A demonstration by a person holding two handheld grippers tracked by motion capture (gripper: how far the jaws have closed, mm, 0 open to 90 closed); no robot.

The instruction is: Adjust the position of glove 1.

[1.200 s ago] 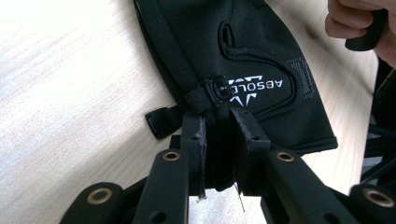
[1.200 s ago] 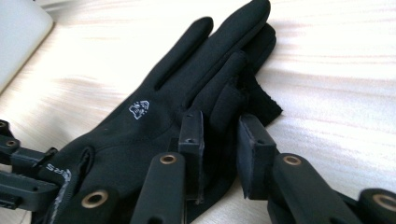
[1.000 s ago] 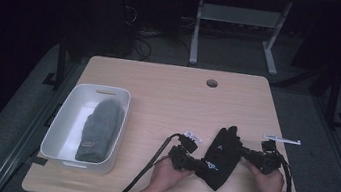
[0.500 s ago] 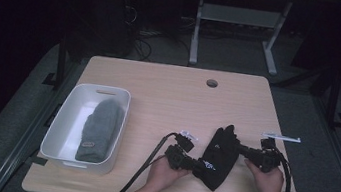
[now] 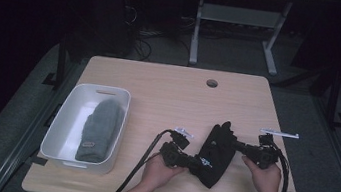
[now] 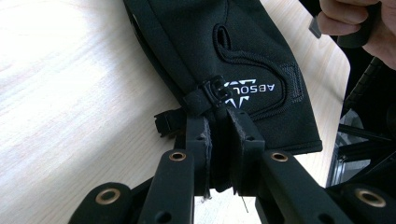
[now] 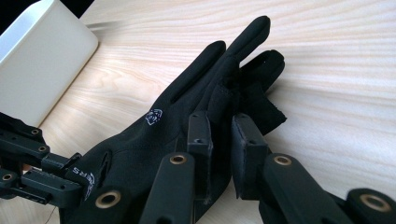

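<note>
A black glove (image 5: 216, 150) with white lettering lies on the wooden table (image 5: 168, 96), fingers pointing away from me. My left gripper (image 5: 195, 164) comes in from the left and is shut on the glove's cuff (image 6: 243, 46), the pads (image 6: 198, 135) pinching the edge by the strap. From the right, my right gripper (image 5: 238, 146) has just been closing its jaws, and it is shut on the fabric at the thumb side of the glove (image 7: 187, 107). In the right gripper view, the right gripper (image 7: 219, 119) is near and the left gripper (image 7: 37, 182) is at the lower left.
A white bin (image 5: 60, 126) stands at the table's left with a grey knitted piece (image 5: 100, 129) inside; its wall (image 7: 42, 56) also shows in the right gripper view. A thin white strip (image 5: 279, 133) lies near the right edge. A cable hole (image 5: 212, 83) sits at the back.
</note>
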